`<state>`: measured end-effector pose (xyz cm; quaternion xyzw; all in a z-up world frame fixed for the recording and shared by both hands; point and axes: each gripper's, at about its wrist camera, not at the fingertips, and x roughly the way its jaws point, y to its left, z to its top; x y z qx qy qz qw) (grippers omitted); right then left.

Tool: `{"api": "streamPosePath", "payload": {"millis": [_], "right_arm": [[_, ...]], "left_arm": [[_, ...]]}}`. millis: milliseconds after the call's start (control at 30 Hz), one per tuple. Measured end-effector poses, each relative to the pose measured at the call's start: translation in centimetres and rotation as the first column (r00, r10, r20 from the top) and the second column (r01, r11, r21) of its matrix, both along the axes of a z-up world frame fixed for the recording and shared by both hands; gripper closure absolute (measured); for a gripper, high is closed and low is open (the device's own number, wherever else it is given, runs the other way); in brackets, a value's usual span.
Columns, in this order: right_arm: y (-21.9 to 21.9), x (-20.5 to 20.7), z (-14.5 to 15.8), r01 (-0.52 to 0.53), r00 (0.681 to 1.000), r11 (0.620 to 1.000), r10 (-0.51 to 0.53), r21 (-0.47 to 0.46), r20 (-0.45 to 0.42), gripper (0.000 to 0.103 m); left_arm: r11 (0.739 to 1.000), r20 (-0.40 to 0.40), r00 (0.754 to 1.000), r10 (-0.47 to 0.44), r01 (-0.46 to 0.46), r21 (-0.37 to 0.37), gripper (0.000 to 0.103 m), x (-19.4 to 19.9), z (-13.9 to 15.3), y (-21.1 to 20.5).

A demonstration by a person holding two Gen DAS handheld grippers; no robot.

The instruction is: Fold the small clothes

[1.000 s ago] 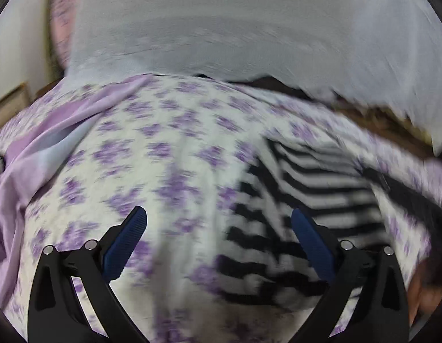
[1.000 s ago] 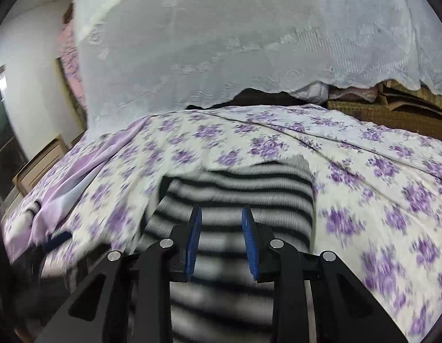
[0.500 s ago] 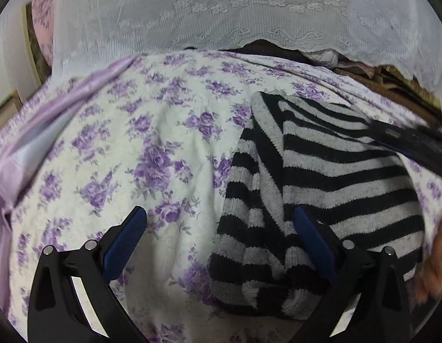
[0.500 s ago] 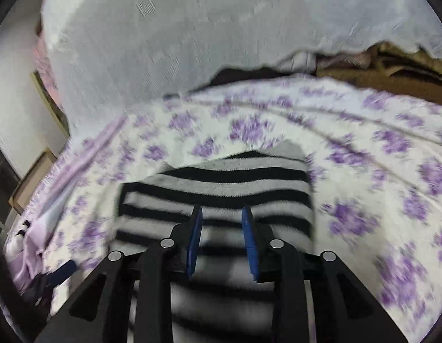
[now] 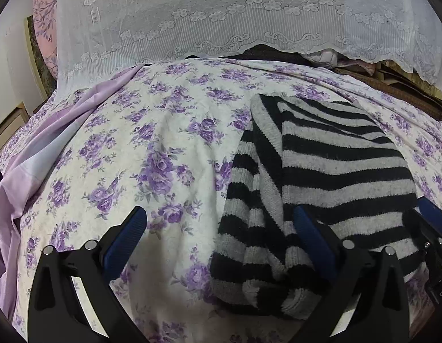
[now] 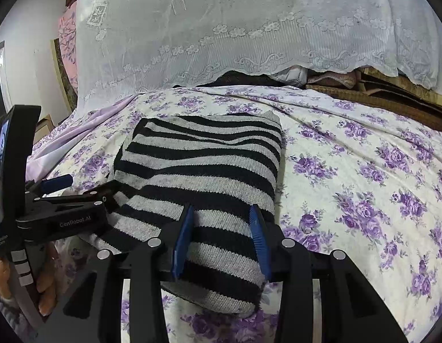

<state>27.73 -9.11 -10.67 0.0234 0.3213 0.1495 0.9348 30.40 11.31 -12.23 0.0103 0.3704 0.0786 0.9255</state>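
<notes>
A black-and-grey striped knit garment lies folded into a thick bundle on the floral bedsheet; it also shows in the left wrist view. My right gripper is open, its blue pads straddling the near end of the bundle. My left gripper is open wide at the bundle's left edge, with its right pad over the garment and its left pad over the sheet. The left gripper also shows in the right wrist view, beside the garment's left side.
A white bedsheet with purple flowers covers the bed. A lilac cloth lies along its left side. A white lace cover hangs over stacked things at the back. Brown woven items sit at the back right.
Both views have steadied after fast motion. The right gripper's pads have spread apart over the bundle's near end. The left gripper has shifted so the garment lies closer under its right pad.
</notes>
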Motion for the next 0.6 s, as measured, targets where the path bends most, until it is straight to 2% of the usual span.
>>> {"api": "streamPosePath", "payload": {"millis": [133, 200, 233, 333, 600], "right_arm": [[-0.1, 0.0, -0.1, 0.001, 1.000, 1.000, -0.001, 0.008, 0.000, 0.058], [-0.4, -0.1, -0.1, 0.018, 1.000, 1.000, -0.018, 0.010, -0.002, 0.047], [-0.6, 0.0, -0.1, 0.029, 1.000, 0.999, -0.029, 0.017, -0.008, 0.044], [-1.3, 0.1, 0.4, 0.040, 0.999, 0.997, -0.038, 0.071, -0.022, 0.044], [1.3, 2.7, 3.7, 0.002, 1.000, 0.996, -0.005, 0.086, 0.031, 0.044]], "left_arm": [[1.000, 0.004, 1.000, 0.002, -0.002, 0.007, 0.004, 0.0, 0.1, 0.0], [1.000, 0.004, 1.000, 0.002, -0.002, 0.006, 0.004, 0.0, 0.1, 0.0], [1.000, 0.003, 1.000, 0.002, -0.002, 0.005, 0.004, 0.0, 0.1, 0.0], [1.000, 0.003, 1.000, 0.005, -0.005, 0.001, 0.004, 0.0, 0.1, 0.0], [1.000, 0.003, 1.000, 0.008, -0.008, 0.001, 0.004, 0.0, 0.1, 0.1]]}}
